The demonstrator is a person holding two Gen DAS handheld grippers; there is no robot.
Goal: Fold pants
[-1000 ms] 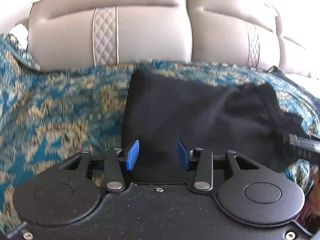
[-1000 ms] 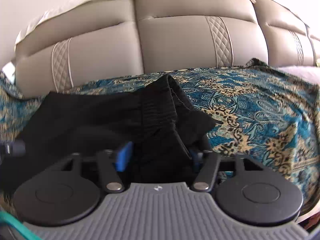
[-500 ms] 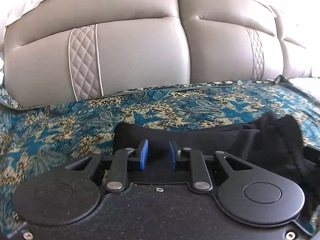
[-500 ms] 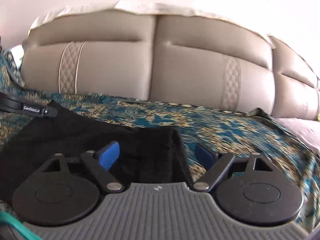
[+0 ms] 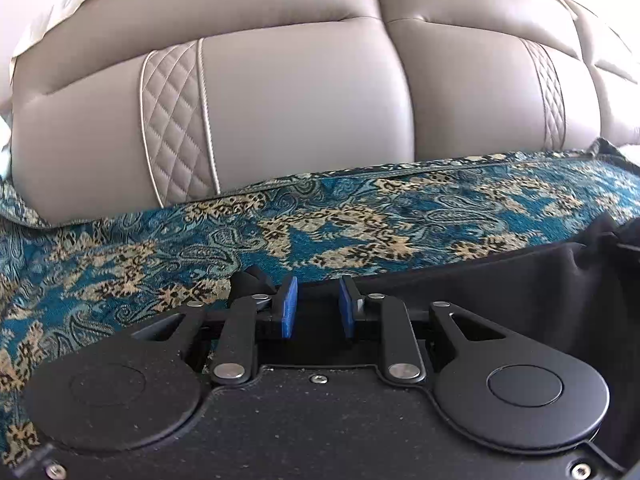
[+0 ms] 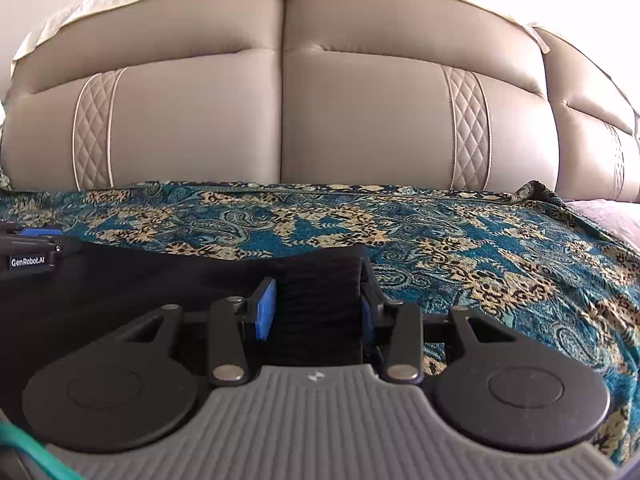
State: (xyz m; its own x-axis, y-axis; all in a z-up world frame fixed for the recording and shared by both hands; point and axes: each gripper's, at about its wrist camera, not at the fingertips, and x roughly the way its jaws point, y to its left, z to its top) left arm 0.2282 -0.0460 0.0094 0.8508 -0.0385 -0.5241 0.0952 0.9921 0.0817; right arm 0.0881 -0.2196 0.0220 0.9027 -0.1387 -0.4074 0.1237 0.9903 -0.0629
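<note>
Black pants [image 5: 520, 292] lie across a teal and gold patterned cover [image 5: 360, 220] in front of a beige couch back. My left gripper [image 5: 317, 306] is at the pants' left end, its blue pads [image 5: 289, 308] drawn in on the dark fabric edge. In the right wrist view the ribbed waistband [image 6: 320, 300] fills the space between my right gripper's [image 6: 316, 310] pads, whose jaws are closing and stand a little apart from it. The pants [image 6: 160, 276] stretch flat to the left from there.
The padded couch back [image 6: 280, 120] rises just behind the cover. The left tool's labelled body [image 6: 28, 260] shows at the left edge of the right wrist view. Patterned cover [image 6: 500, 264] extends to the right of the waistband.
Both grippers shifted along the pants to opposite ends. The left jaws narrowed onto the fabric edge. The right jaws widened, then narrowed around the waistband, which now lies flatter than before.
</note>
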